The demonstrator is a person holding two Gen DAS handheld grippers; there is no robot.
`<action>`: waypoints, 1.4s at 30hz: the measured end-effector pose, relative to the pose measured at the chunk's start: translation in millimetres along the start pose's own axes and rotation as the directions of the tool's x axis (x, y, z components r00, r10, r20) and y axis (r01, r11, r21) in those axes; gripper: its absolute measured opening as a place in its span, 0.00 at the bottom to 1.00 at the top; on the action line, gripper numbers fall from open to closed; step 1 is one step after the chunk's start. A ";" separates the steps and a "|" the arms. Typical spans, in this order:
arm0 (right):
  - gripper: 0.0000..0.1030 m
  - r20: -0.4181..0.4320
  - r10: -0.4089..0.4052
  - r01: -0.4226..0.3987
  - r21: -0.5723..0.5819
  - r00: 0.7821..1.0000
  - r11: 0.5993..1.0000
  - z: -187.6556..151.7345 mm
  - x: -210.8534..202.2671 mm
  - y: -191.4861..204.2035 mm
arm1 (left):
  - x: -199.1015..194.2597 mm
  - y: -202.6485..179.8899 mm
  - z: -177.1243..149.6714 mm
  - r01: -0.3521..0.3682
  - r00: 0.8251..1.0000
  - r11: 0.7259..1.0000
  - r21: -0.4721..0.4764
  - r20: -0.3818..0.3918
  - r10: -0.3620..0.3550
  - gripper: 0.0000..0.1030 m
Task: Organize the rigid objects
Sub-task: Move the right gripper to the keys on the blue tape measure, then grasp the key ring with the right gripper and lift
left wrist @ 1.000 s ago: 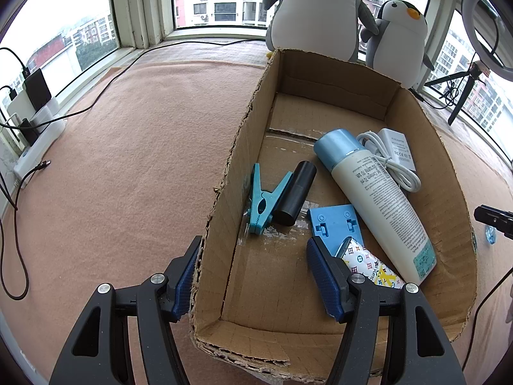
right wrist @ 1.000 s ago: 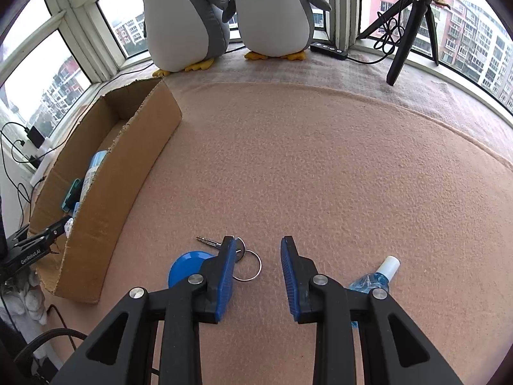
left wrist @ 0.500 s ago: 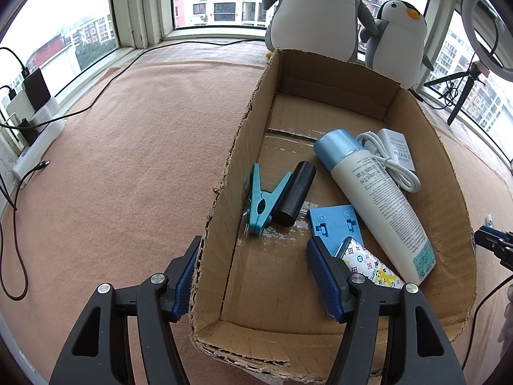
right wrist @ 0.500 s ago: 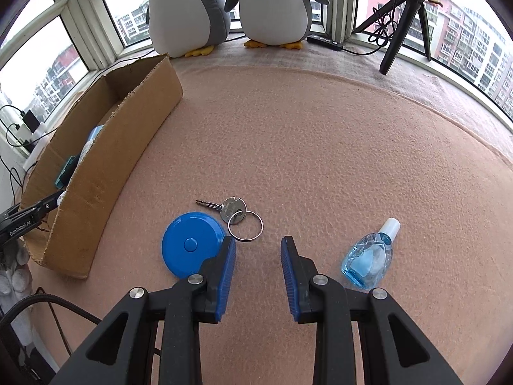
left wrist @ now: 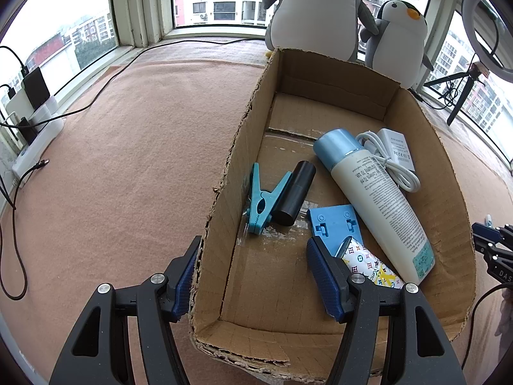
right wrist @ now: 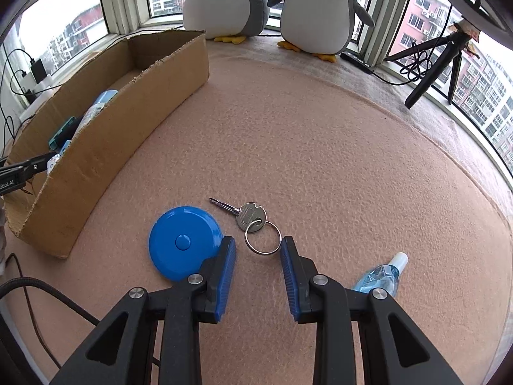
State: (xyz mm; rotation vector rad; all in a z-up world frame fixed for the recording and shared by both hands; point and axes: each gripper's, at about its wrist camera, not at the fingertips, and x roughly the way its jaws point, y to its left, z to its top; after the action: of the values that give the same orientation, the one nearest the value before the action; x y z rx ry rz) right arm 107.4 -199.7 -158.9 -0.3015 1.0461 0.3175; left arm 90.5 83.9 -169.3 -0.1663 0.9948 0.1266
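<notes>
A cardboard box [left wrist: 449,179] holds a teal clip [left wrist: 261,203], a black cylinder [left wrist: 295,197], a lotion bottle [left wrist: 372,189], a white charger [left wrist: 396,147], a blue plastic piece [left wrist: 335,223] and a patterned packet [left wrist: 372,268]. My left gripper [left wrist: 253,279] is open, straddling the box's near left wall. On the carpet lie a blue round tape measure [right wrist: 184,242], a key on a ring [right wrist: 253,219] and a small blue spray bottle [right wrist: 381,277]. My right gripper [right wrist: 258,276] is open just short of the key ring, the tape measure by its left finger.
Two plush penguins [right wrist: 272,0] stand at the window behind the box [right wrist: 96,147]. A tripod [right wrist: 439,61] and cables sit at the right sill. Chargers and wires [left wrist: 29,109] line the left sill. Pink carpet [right wrist: 320,160] spreads open beyond the key.
The right gripper view has drawn back and then swung toward the key; the tape measure and spray bottle came fully into view. The left gripper has stayed at the box wall.
</notes>
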 end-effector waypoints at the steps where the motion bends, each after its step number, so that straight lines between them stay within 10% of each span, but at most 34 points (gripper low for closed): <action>1: 0.26 -0.002 0.000 0.000 -0.007 1.000 1.000 1.7 0.9 0.2 | 0.0 0.1 0.0 0.001 1.000 1.000 0.000 0.000 -0.001 0.66; 22: 0.21 0.007 0.192 -0.190 0.177 0.981 0.966 1.3 -2.6 -26.5 | 0.5 0.6 0.0 0.004 1.000 1.000 -0.002 0.000 -0.004 0.66; 35: 0.21 0.164 0.515 -0.520 0.505 0.841 0.689 -13.4 2.9 -58.7 | -0.5 0.8 -0.3 0.001 1.000 1.000 0.002 0.002 -0.001 0.66; 42: 0.21 0.214 0.523 -0.552 0.504 0.825 0.665 0.5 -11.6 -56.3 | -0.5 0.8 -0.3 0.001 1.000 1.000 0.002 0.002 -0.001 0.66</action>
State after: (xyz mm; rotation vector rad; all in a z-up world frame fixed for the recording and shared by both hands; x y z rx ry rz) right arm 124.7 -252.3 -143.3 0.5611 1.1143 0.5373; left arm 89.9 84.6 -169.1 -0.1652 0.9931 0.1251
